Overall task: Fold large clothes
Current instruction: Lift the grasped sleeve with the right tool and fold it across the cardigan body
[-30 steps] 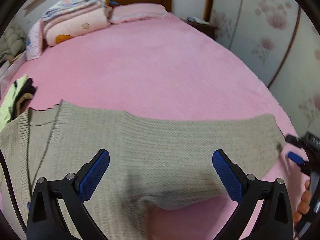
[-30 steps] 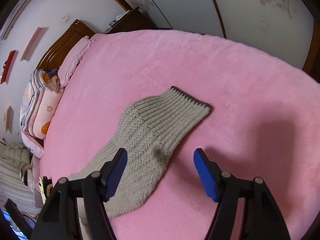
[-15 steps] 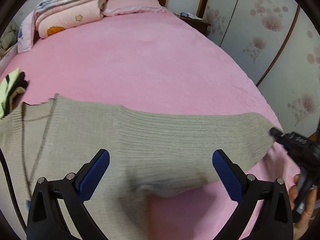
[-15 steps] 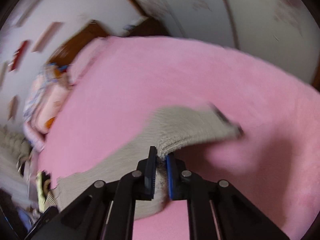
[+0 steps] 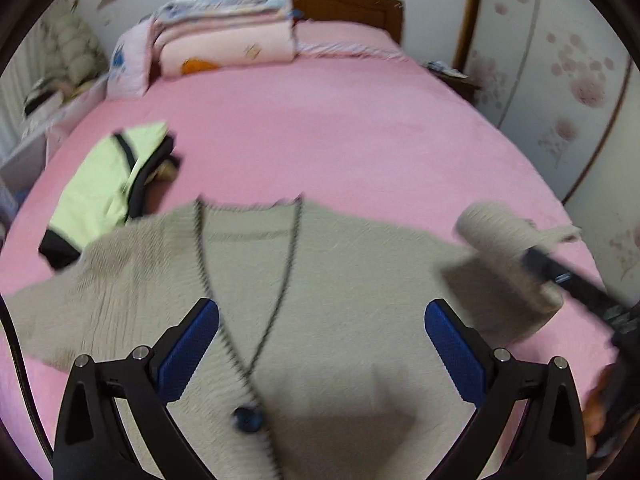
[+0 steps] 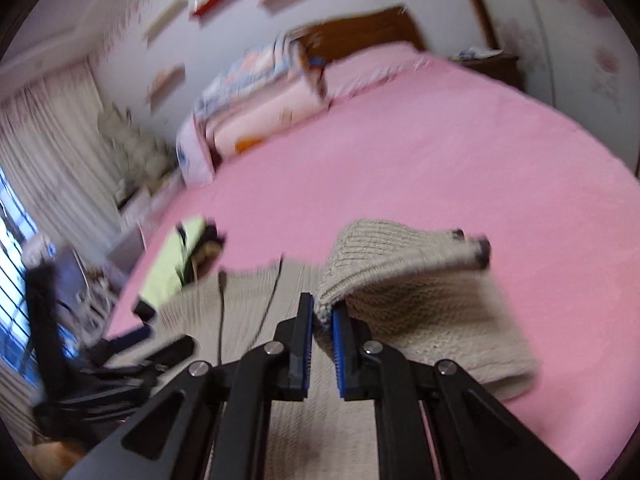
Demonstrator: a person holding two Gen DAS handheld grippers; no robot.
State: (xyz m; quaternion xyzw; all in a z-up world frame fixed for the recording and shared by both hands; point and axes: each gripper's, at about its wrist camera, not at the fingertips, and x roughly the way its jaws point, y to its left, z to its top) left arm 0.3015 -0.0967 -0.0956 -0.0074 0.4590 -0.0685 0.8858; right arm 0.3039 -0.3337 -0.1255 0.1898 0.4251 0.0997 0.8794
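Observation:
A large beige knit cardigan (image 5: 332,288) lies spread on the pink bed (image 5: 320,128), front up, with a dark-edged opening and a dark button (image 5: 248,420). My left gripper (image 5: 322,344) is open and empty, hovering over the cardigan's chest. My right gripper (image 6: 322,320) is shut on the cardigan's right sleeve (image 6: 400,280) and holds it lifted and doubled over toward the body. The lifted sleeve (image 5: 500,240) shows at the right of the left wrist view.
A yellow-green and black garment (image 5: 108,196) lies on the bed left of the cardigan. Folded quilts (image 5: 224,36) and a pillow are stacked by the wooden headboard (image 5: 348,8). A nightstand and wardrobe doors (image 5: 560,80) stand to the right. A window with curtains (image 6: 48,152) is on the left.
My right gripper closed on the sleeve and has carried it up and leftward over the cardigan. My left gripper moved left from the sleeve area to above the cardigan's chest, staying open.

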